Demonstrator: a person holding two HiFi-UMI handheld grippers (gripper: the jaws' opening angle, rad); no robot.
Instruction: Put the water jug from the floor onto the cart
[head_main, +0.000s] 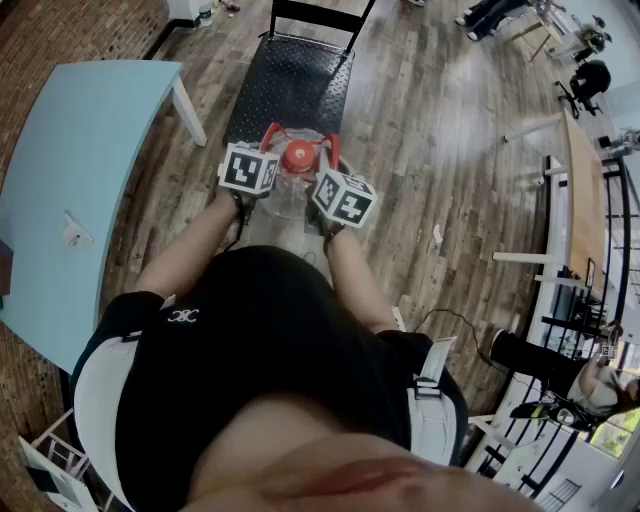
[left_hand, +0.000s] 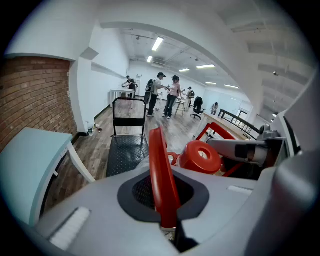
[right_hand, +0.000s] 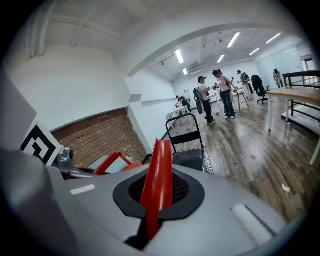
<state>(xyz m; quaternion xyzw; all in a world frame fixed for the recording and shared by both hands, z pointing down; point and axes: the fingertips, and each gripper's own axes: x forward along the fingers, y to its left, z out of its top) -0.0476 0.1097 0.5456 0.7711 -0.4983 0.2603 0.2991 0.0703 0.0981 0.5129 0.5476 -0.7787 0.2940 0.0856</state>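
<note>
I see L gripper (head_main: 270, 133) & R gripper (head_main: 331, 142), jaws together on both, flanking water jug (head_main: 298, 157) at 9 & 3, cart (head_main: 290, 85) at 12.

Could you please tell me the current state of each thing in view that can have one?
Left gripper: shut on the jug's red handle.
Right gripper: shut on the other red handle.
Water jug: upright, red cap on, not yet on the cart.
Cart: push bar upright, no jug on its deck.
</note>
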